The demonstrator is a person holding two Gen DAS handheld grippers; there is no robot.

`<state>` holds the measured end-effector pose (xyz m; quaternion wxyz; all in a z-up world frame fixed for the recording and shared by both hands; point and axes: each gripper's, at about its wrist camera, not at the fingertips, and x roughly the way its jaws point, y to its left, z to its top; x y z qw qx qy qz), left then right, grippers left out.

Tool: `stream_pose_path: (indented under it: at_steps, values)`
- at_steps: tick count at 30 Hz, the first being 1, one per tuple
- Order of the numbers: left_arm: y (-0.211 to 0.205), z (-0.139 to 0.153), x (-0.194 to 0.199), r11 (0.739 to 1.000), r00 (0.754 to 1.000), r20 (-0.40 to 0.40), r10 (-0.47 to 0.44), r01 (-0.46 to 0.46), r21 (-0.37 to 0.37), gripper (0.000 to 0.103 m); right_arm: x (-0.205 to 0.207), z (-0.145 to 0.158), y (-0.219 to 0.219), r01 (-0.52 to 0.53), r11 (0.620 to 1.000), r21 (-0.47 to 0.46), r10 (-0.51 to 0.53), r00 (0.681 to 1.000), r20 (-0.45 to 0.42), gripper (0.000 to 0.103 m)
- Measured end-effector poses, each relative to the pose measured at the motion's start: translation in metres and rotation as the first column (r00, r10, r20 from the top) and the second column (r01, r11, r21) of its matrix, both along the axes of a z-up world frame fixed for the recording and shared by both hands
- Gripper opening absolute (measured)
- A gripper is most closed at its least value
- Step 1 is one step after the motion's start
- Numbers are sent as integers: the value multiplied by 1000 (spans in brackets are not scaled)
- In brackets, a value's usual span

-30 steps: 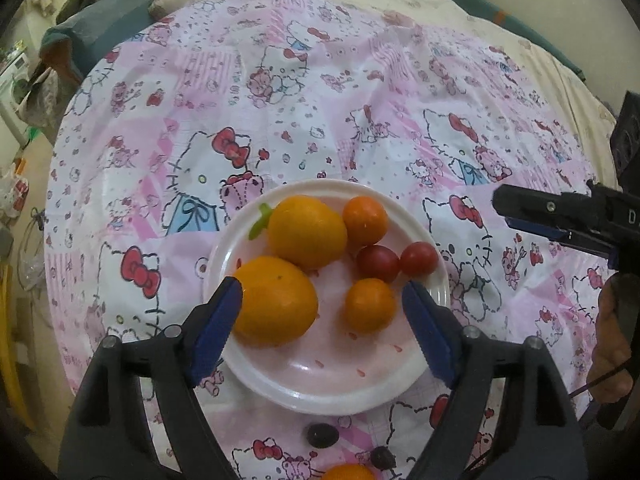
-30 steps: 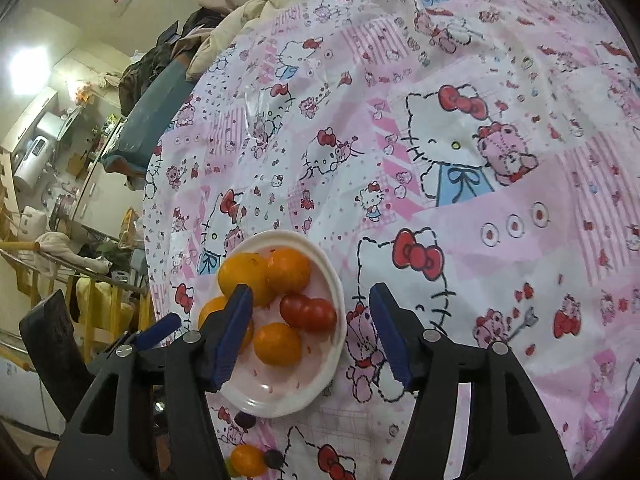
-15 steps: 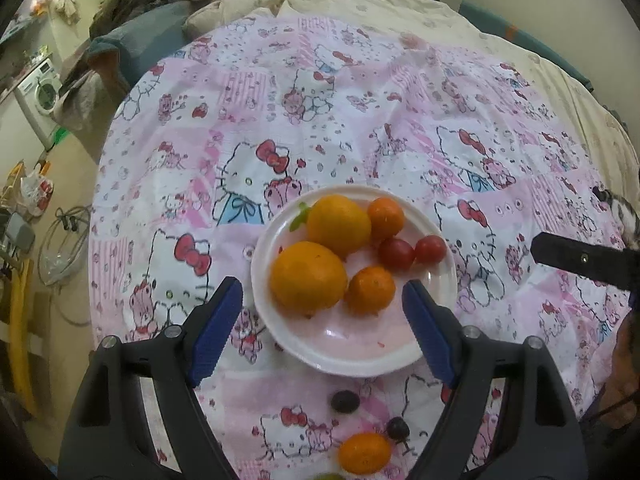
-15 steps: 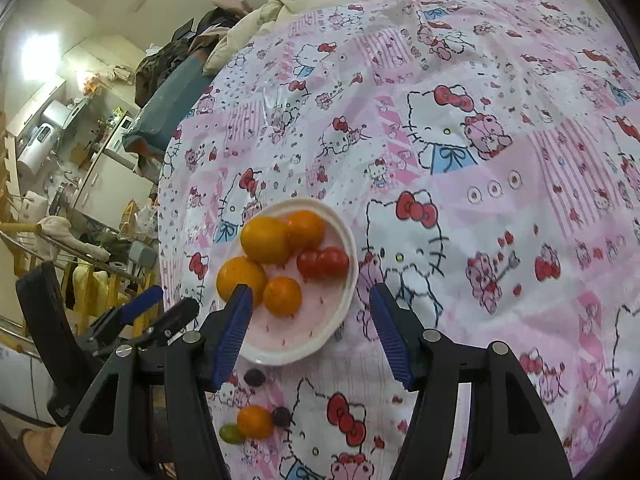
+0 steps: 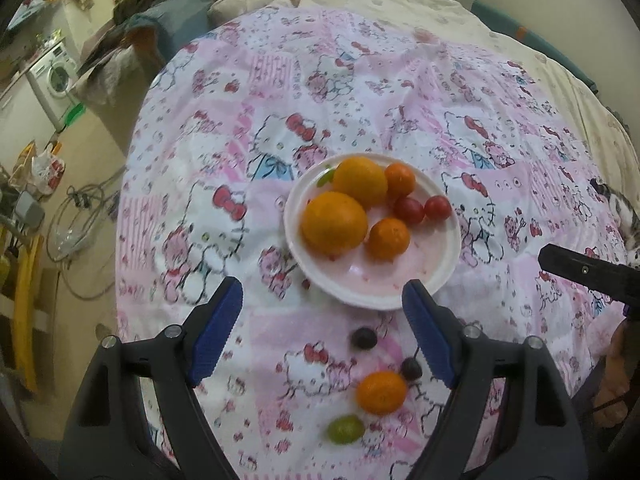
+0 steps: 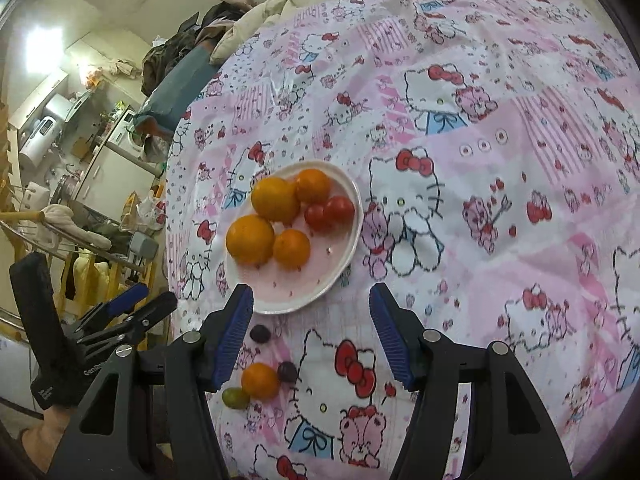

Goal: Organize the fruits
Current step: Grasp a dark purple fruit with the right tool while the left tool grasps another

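Grey-striped cat (image 5: 624, 216) (left wrist view only) near plate (image 5: 444, 276).

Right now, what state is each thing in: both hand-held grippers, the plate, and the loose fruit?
Left hand-held gripper: open, empty, above the tablecloth.
Right hand-held gripper: open, empty.
White plate: upright, holding two big oranges, two small oranges, two cherry tomatoes.
Loose small orange: on the tablecloth, off the plate.
Green grape: on the tablecloth, off the plate.
Two dark grapes: on the tablecloth, off the plate.
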<state>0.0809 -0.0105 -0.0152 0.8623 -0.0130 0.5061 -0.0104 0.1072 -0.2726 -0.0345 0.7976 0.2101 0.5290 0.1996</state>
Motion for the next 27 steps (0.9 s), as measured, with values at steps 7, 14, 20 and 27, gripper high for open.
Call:
stream_pose_path:
  at_steps: [7, 14, 20, 27]
  values:
    - [23, -6, -19, 997, 997, -31, 76, -76, -17, 80, -4, -18, 11, -19, 1000, -6, 18, 998, -58, 64]
    - [34, -17, -22, 993, 992, -68, 107, -110, -37, 80, -6, -56, 48, -130, 991, -10, 126, 975, -185, 64]
    - [41, -23, -22, 990, 988, -96, 120, -126, -60, 80, -12, -85, 86, -221, 975, 2, 213, 937, -278, 45]
    - [44, -27, -21, 989, 987, -111, 119, -127, -70, 80, -12, -100, 101, -231, 972, -50, 205, 928, -311, 35]
